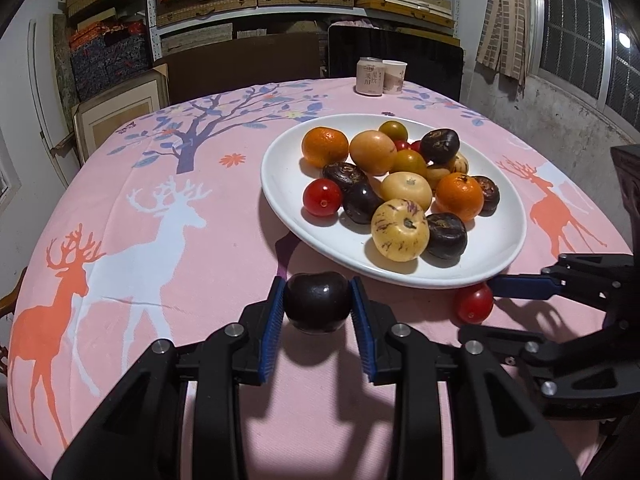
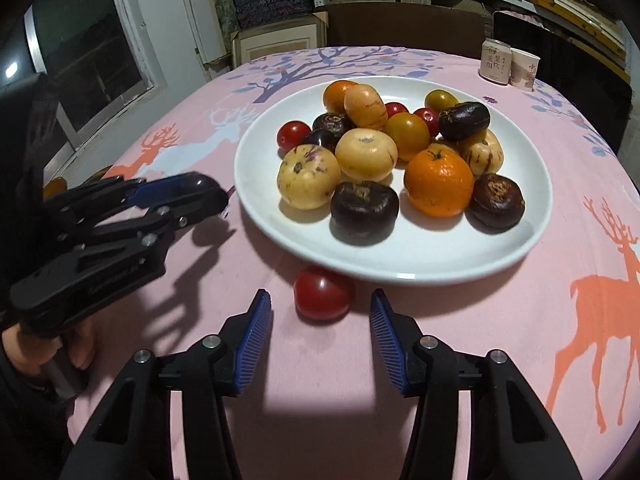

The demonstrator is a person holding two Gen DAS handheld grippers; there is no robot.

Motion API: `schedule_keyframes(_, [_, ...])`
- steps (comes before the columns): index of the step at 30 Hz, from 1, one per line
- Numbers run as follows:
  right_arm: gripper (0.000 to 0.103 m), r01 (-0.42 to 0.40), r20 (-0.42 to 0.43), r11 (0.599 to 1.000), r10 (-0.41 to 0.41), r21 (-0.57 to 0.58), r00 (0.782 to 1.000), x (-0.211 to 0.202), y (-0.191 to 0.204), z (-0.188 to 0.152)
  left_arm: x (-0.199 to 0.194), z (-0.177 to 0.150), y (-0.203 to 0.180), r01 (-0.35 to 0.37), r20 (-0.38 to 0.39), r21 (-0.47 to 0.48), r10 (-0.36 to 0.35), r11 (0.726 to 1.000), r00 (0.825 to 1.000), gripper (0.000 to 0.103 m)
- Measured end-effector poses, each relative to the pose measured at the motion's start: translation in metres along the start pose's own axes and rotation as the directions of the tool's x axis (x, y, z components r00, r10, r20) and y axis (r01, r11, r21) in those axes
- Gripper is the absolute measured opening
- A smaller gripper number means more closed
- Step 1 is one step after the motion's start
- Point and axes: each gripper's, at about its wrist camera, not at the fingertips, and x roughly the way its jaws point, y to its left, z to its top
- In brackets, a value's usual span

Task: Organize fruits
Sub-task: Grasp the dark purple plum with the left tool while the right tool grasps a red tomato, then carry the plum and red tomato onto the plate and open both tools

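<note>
Right gripper [image 2: 322,316]: at 6 o'clock, jaws apart, pads clear of the fruit.
Red tomato [image 2: 323,292]: between its fingertips, just beside the plate rim.
White plate [image 2: 400,264]: centre, piled with fruit.
Left gripper [image 2: 208,192]: at 9 o'clock, clamping a dark fruit [image 2: 202,181].

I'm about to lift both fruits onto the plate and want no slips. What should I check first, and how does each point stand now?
1. Left gripper clamped on the dark fruit: ok, pads press both sides.
2. Right gripper gripping the red tomato: not ok, pads stand clear of it on both sides.
3. Tomato centred between the right pads: ok.
4. Tomato clear of the white plate: not ok, it sits right against the rim.
5. Free space on the plate: ok, near side bare.
6. Dark fruit lifted off the tablecloth: cannot tell.
</note>
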Motion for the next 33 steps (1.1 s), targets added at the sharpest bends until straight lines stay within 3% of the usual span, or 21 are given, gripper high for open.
schedule_keyframes(5, [0.031,0.049,-0.012,0.998,-0.050,-0.029,0.999,0.008,0.007,0.003,0.002,0.000,0.002,0.005,-0.008,-0.008,-0.005,1.000,1.000,0.032])
schedule_keyframes(17, [0.031,-0.018,-0.016,1.000,0.017,-0.002,1.000,-0.013,0.001,-0.018,0.003,-0.001,0.003,-0.014,-0.011,-0.015,0.014,1.000,1.000,0.032])
schedule_keyframes(33, [0.031,-0.040,0.059,0.997,0.036,0.071,0.998,-0.056,-0.032,-0.035,-0.026,-0.011,-0.013,-0.007,0.016,-0.033,0.007,0.999,1.000,0.032])
